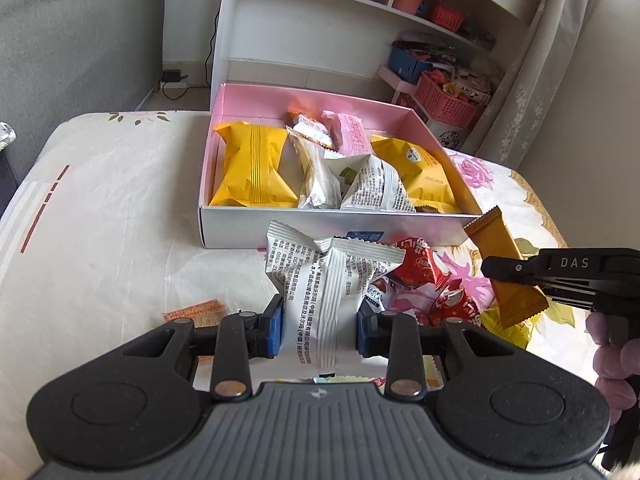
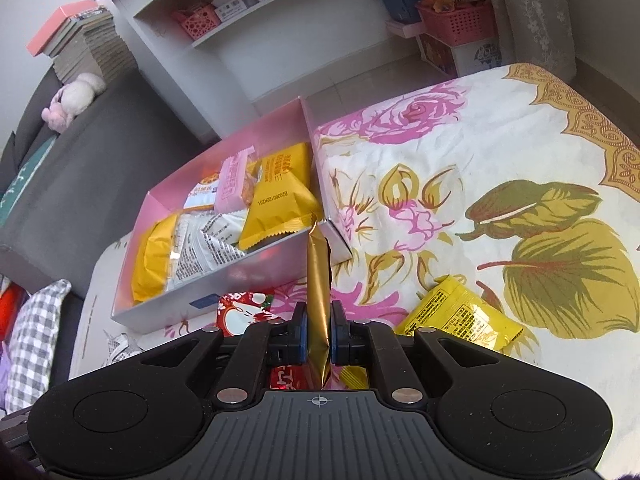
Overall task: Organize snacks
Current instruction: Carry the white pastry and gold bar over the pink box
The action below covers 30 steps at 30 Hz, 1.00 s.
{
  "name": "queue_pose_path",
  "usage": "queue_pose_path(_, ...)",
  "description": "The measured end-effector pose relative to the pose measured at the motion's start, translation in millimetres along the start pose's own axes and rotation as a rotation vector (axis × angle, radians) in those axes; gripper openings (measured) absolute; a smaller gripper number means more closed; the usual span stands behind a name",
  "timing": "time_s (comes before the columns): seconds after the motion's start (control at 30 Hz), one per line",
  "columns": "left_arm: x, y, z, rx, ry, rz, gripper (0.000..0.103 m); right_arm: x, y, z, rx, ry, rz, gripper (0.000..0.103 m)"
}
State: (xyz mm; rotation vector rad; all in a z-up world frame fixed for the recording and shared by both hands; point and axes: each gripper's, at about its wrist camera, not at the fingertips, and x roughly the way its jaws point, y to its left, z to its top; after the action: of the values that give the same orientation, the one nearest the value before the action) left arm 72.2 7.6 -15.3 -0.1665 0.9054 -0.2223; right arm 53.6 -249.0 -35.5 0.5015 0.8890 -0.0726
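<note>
The flowered bedsheet [image 1: 100,200] fills the lower two thirds of both views. On it, at frame centre in the left view, stands the pink-lined box [image 1: 336,232], already holding yellow, white and pink snack packs. In front of its near wall lies the loose pile: red candy packs [image 1: 420,264], and in the right view a yellow sachet [image 2: 460,320] at lower right. My left gripper [image 1: 320,328] is clamped on a white snack pack [image 1: 328,280], held upright at lower centre. My right gripper [image 2: 319,336] is closed tight on a thin gold bar [image 2: 319,280], whose tip points at the box's near right corner. Risk: the slick gold wrapper, pinched near one end, may pivot or slip and catch the box wall; the two grippers, close together, may collide.
</note>
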Motion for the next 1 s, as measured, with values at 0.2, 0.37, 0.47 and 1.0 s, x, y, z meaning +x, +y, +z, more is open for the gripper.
queue_pose_path(0.2,-7,-3,4,0.009,-0.028,0.004,0.031,-17,3,8,0.025,-0.040,0.053,0.009)
queue_pose_path(0.37,-10,-2,12,-0.002,-0.055,0.007,0.031,-24,7,14,0.044,-0.057,0.084,0.009)
queue_pose_path(0.47,-11,-1,17,-0.009,-0.079,0.013,0.031,-23,11,15,0.034,-0.061,0.084,0.009)
queue_pose_path(1.0,28,-5,72,0.066,-0.188,0.031,0.031,27,48,55,-0.010,-0.064,0.118,0.009)
